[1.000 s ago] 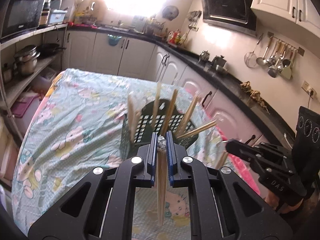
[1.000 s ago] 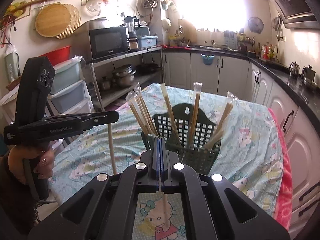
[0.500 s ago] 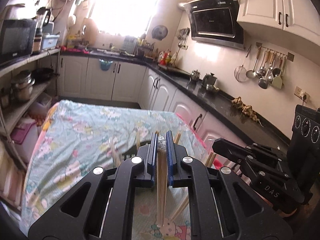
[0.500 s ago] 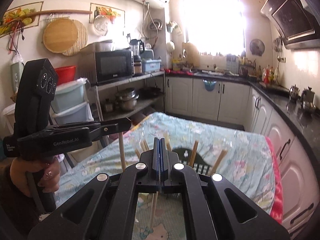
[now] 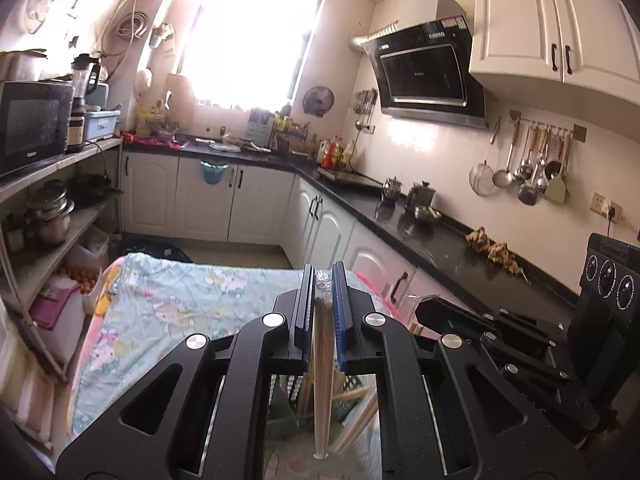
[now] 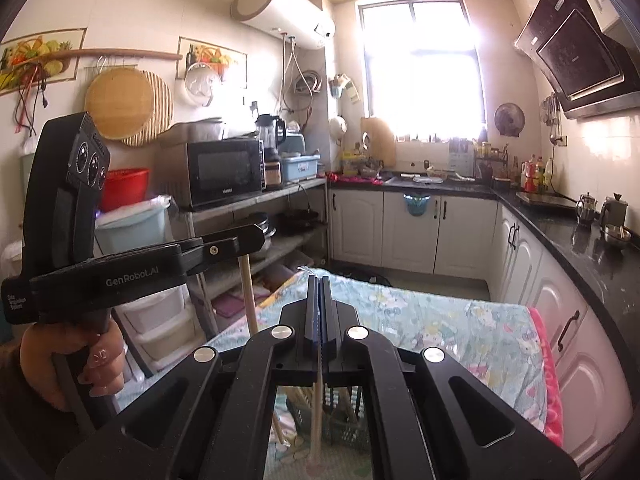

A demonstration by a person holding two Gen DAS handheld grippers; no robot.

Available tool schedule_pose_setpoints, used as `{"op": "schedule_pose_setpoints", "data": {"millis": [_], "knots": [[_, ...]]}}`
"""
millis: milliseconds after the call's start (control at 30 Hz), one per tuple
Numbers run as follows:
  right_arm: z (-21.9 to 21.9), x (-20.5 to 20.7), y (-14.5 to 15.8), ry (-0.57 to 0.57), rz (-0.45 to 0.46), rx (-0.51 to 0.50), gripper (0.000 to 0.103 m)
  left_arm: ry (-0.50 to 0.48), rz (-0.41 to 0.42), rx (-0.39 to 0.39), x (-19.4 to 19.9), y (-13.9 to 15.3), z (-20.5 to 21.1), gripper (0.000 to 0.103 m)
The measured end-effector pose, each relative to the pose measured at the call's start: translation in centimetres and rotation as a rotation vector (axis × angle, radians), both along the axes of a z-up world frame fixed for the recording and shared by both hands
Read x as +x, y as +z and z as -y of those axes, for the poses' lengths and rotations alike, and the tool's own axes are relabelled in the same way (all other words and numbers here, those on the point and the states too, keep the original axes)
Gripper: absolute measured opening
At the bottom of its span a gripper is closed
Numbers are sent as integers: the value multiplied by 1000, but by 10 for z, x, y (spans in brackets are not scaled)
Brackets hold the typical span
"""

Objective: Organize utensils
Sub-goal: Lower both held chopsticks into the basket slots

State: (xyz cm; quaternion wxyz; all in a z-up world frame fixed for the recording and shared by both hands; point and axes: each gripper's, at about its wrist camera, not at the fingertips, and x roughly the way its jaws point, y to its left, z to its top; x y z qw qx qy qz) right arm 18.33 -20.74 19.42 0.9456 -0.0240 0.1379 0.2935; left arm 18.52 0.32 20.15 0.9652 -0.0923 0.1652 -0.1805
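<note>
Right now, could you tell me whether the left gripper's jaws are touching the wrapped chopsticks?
Touching. The left wrist view shows the left gripper with both jaws pressed against the wrapped chopsticks, no gap either side.

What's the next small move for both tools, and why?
Probably carry both wrapped chopstick pairs sideways, away from the basket, then lower them onto bare tablecloth. The left tool is shut on one pair, the right tool on another; both hang upright, the right pair's tip just above the cloth.
</note>
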Motion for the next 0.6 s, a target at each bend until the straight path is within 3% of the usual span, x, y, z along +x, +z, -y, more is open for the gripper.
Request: {"op": "schedule_pose_setpoints", "data": {"millis": [267,600], "knots": [[-6,16,15,-5,35,10,1,44,31,-7,15,13,-8,5],[0,41,12,-23,32,45,1,99,37,-25,34,1,-12,5]]}}
